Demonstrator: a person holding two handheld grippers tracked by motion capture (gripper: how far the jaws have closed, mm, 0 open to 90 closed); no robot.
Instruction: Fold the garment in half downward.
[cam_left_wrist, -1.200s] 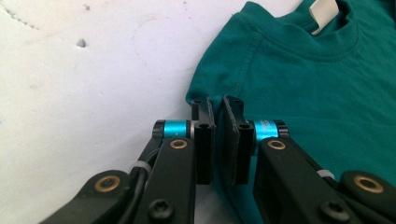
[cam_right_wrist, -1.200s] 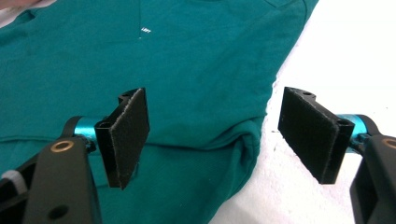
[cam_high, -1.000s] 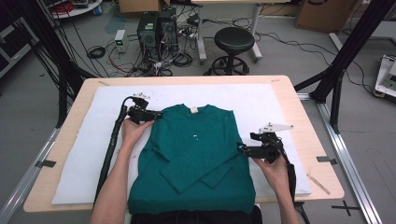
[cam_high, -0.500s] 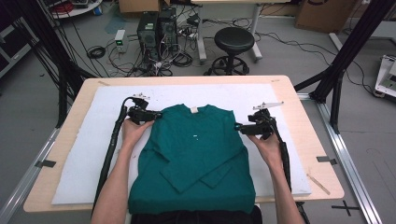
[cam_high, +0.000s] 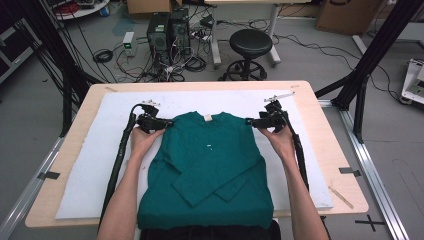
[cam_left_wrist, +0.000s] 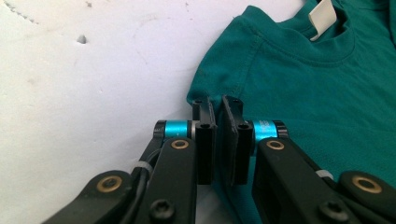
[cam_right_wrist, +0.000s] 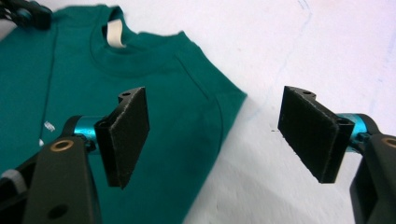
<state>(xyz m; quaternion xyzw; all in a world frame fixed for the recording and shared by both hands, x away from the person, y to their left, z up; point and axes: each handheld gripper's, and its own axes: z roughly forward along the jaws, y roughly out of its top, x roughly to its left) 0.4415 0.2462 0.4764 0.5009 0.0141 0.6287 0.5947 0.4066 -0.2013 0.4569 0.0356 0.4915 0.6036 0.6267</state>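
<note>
Now my right gripper (cam_high: 252, 121) has come up to the shirt's (cam_high: 210, 165) shoulder — jaws wide, empty; left gripper (cam_high: 167, 122) stays clenched on the other shoulder — ready to grab.

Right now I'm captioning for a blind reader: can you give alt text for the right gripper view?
The right gripper hangs with its black jaws wide open over the shoulder corner of a green shirt, which lies flat on a white mat.
</note>
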